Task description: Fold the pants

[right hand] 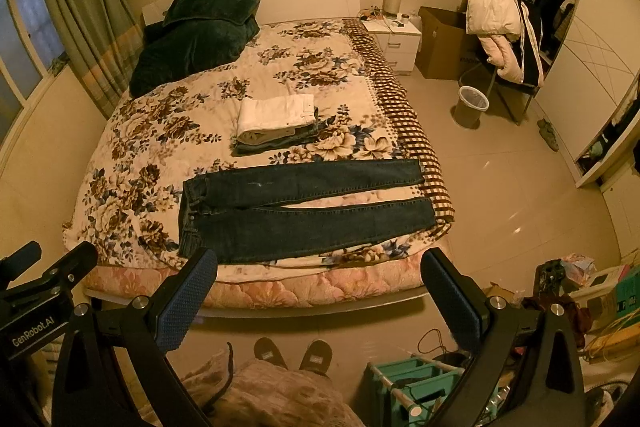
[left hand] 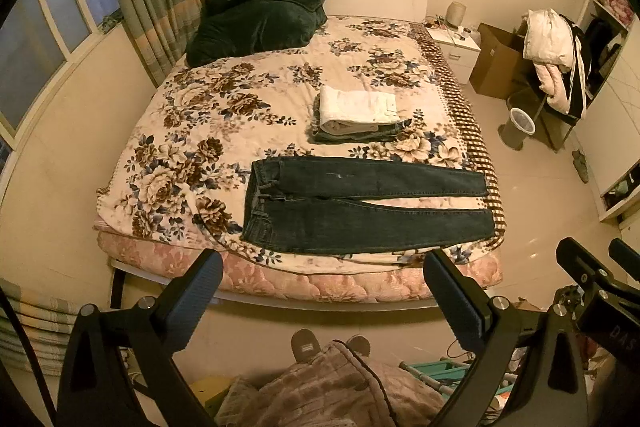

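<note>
Dark jeans point(left hand: 360, 207) spread flat across the near edge of the bed point(left hand: 280, 283), waistband left, legs slightly parted, cuffs reaching the checked border; laid out ready for a first fold, apparently; just beyond, a stack of folded pants point(left hand: 358, 115), white on top, likely the finished pile; left gripper point(left hand: 324, 301) held back above the floor, jaws wide, gripping nothing; right gripper point(right hand: 320, 301) likewise wide and empty; slippered feet point(right hand: 294, 355) planted at the bedside.
</note>
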{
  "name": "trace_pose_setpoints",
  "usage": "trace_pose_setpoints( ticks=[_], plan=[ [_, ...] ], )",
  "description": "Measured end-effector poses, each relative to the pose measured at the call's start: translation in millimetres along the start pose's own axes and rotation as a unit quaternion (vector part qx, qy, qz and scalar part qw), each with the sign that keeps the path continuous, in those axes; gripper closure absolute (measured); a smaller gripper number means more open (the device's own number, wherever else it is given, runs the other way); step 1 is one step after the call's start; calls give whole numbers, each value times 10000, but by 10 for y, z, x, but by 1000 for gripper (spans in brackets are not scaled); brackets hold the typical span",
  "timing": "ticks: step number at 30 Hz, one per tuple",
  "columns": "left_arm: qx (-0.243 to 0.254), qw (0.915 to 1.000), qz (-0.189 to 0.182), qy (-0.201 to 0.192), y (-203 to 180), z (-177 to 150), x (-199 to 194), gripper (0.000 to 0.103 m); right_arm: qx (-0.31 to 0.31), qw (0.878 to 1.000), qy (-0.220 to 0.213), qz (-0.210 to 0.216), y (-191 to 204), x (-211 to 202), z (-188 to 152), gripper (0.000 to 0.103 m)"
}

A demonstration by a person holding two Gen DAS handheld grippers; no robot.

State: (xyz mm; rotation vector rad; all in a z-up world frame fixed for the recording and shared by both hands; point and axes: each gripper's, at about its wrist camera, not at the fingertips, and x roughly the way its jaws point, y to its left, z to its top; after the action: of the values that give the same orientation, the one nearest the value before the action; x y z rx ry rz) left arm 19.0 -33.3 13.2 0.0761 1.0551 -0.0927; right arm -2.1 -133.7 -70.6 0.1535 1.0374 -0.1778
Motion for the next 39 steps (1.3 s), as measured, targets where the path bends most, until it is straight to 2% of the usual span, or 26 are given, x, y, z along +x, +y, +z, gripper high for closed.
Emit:
trace_pose_setpoints(
  ticks=[8,30,35,39],
  plan=[
    [-5,10000,-9,-6,17,-14,0,1,-3,10000,3,28,-95,64,224,0],
    [-22,10000,-37,-21,49,-43,5,1,-9,9999,-23,146,-83,44,180,0],
    [-128,9998,70,-166,-87,7,142,1,-11,9998,-99,165,-143,128,135,0],
    [-356,9987,241,-270,-163,66,422,0,35,9996,-245,112,-249,440,257,0]
  ],
)
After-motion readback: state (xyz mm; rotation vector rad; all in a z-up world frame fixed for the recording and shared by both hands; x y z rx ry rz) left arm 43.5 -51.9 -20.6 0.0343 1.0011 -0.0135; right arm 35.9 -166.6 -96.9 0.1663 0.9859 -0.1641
